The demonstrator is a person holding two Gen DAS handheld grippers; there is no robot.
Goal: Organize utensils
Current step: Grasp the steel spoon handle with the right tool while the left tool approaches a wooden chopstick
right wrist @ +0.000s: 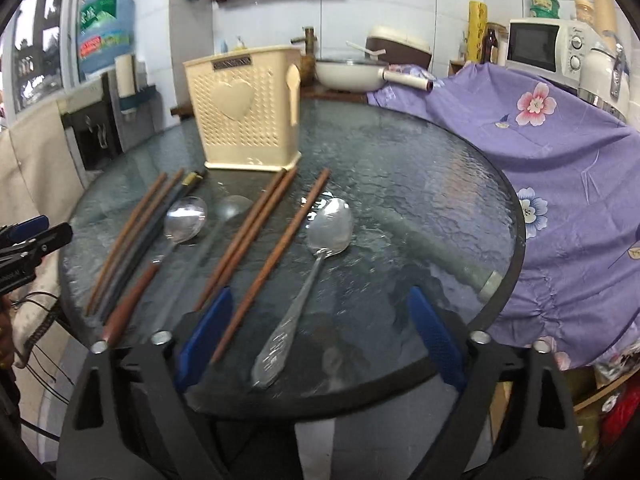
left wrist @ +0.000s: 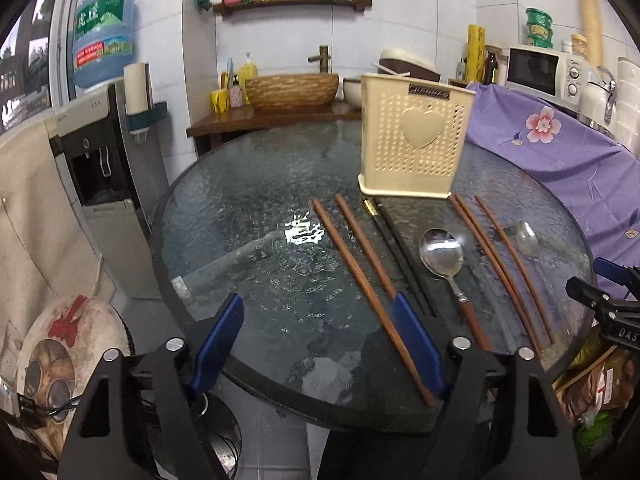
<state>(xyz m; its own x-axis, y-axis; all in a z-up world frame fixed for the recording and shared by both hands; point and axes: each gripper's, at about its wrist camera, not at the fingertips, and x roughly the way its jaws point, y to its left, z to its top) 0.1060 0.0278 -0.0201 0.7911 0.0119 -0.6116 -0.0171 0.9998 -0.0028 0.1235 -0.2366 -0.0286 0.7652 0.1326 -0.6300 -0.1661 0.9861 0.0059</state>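
Both the left gripper (left wrist: 320,344) and right gripper (right wrist: 320,336) hang with jaws apart, empty, over the table's (right wrist: 420,168) near edge, chopsticks (left wrist: 372,296) and spoons (right wrist: 316,264) below.

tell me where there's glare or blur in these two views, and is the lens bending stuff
Left wrist view: sharp, with a bright white glare patch on the glass table. Right wrist view: softer, with motion smear on the wooden chopsticks and the cream holder. Both are fisheye: dark corners, and the table rim and walls bow outward.
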